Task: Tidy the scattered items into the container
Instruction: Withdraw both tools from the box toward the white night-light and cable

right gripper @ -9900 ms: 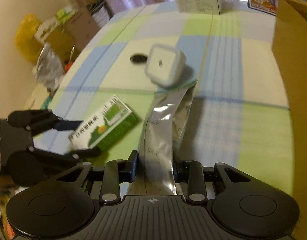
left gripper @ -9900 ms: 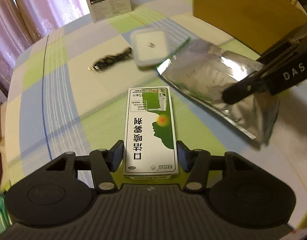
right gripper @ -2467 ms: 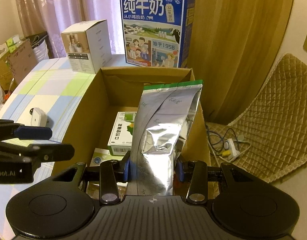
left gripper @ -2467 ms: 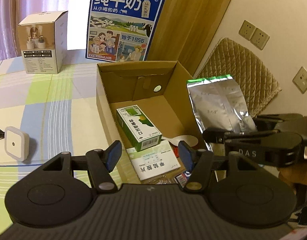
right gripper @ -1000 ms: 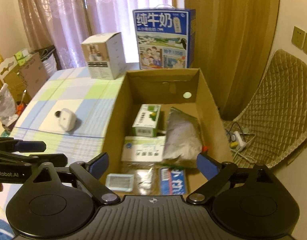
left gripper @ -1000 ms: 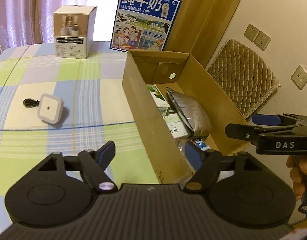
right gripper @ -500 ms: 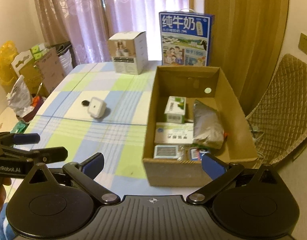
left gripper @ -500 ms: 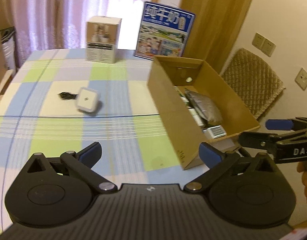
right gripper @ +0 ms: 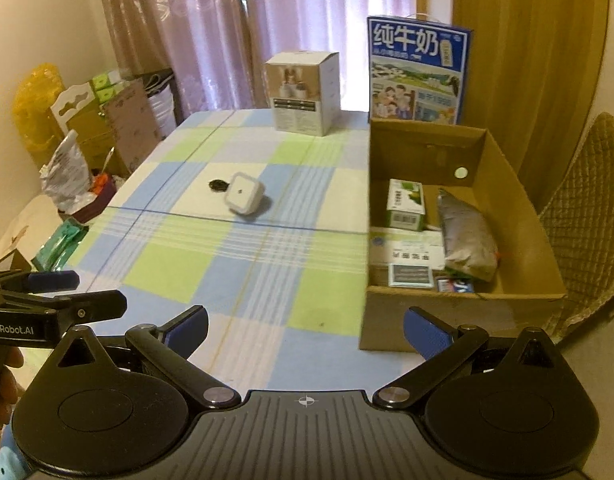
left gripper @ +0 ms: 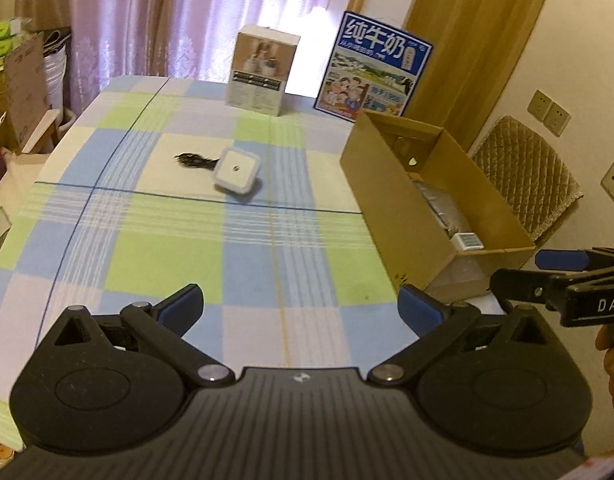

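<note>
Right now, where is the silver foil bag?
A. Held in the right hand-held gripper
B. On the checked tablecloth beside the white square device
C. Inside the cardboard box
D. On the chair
C: the silver foil bag lies inside the cardboard box, next to a green and white carton.
</note>
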{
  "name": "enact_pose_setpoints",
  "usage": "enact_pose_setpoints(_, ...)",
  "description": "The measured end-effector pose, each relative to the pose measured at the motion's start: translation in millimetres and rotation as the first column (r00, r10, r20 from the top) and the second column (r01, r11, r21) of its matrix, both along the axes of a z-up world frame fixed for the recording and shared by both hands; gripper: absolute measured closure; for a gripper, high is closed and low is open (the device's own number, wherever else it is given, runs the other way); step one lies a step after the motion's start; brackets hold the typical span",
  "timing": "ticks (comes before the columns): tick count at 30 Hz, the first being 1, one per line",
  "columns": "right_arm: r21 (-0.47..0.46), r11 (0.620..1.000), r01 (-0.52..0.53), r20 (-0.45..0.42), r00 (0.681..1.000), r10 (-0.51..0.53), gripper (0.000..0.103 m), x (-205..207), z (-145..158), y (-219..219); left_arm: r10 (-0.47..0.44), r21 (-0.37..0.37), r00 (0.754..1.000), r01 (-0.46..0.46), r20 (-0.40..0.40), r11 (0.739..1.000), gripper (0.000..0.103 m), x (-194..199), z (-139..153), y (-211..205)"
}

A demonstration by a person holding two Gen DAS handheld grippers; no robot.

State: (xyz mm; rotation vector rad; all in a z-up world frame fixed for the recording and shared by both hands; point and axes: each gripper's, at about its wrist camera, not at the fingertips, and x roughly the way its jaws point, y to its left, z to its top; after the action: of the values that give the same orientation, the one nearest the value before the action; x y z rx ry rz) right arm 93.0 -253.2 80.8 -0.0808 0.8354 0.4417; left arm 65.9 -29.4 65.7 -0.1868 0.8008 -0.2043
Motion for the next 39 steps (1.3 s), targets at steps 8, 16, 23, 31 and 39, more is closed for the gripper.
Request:
enact_pose_setpoints(8, 0.01, 0.999, -0.034, -0.024, 0.999, 0.035, 0.002, 0, -13, 19, 0.014, 0.026, 1.0, -0.014, 0.009, 1.0, 0.001, -11, -6, 22)
enact_pose_setpoints(16, -0.012, 0.996, -0.084, -0.04, 0.996, 0.083, 0.002, 9, -27, 42, 0.041, 0.059, 0.998, -0.039, -0.038, 0.997, 0.001, -2, -24, 42)
enact_pose_setpoints(23, -0.046, 0.991, -0.123, -0.045, 0.992, 0.121, 0.002, 31, -41, 67, 0.031, 0.141, 0.998, -0.023, -0.061, 0.99, 0.001, 24, -32, 62)
enact_pose_setpoints(31, -0.135, 0.965, -0.224, 0.008, 0.974, 0.227, 0.002, 69, -53, 106, -0.029, 0.28, 0.998, 0.041, -0.047, 0.959, 0.001, 65, -44, 79)
enact_pose_setpoints(39, -0.27, 0.899, -0.345, 0.084, 0.921, 0.379, 0.002, 107, -71, 149, -0.183, 0.356, 0.983, 0.177, -0.017, 0.917, 0.001, 112, -59, 85)
